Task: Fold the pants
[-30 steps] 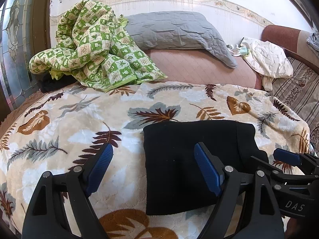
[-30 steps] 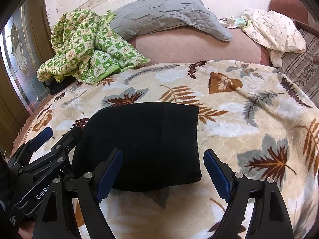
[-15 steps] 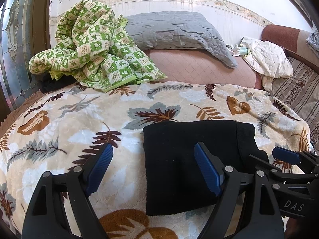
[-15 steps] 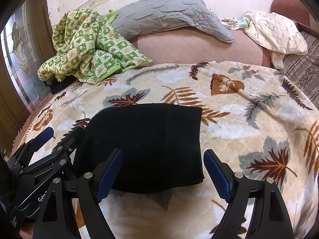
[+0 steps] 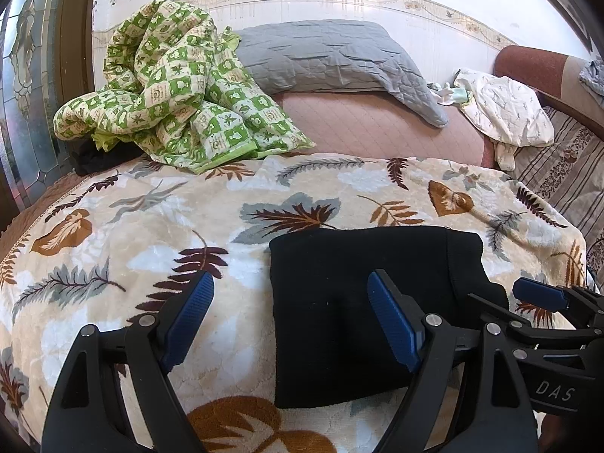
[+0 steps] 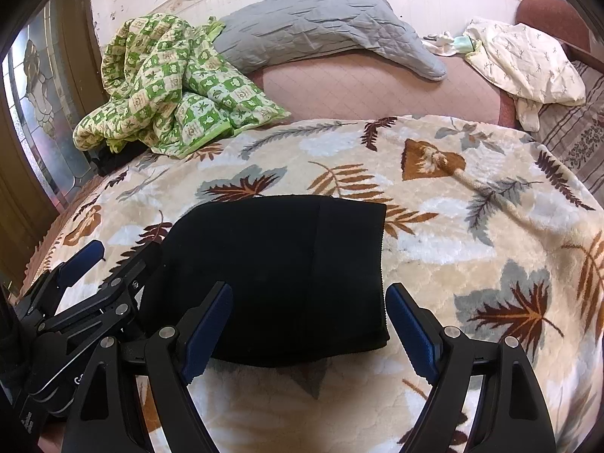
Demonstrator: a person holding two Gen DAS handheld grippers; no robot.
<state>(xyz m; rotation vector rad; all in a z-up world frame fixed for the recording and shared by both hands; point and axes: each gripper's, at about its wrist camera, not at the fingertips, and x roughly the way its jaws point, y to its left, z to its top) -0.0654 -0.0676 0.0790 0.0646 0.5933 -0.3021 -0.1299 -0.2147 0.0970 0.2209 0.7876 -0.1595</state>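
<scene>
1. Since the black pants (image 6: pixel 279 275) already sit as a compact folded block on the leaf-print blanket (image 6: pixel 472 249), any nudge could undo them.
2. Left gripper (image 5: pixel 290 321) and right gripper (image 6: pixel 309 332) both gape wide, holding nothing.
3. A fingertip snagging the top layer would probably peel it open.

Black pants (image 6: pixel 279 271) on cream leaf-print blanket (image 6: pixel 472 249); green-checked quilt (image 5: pixel 177 90), grey pillow (image 5: pixel 324 56).

One folded black pants (image 5: pixel 362 317) bundle, one leaf-print blanket (image 5: pixel 124 249), one green checked quilt (image 5: pixel 170 102), one grey pillow (image 5: pixel 324 56), one white printed cloth (image 5: pixel 506 109), and two hand-held grippers: left hand-held gripper (image 5: pixel 290 321), right hand-held gripper (image 6: pixel 309 332).
</scene>
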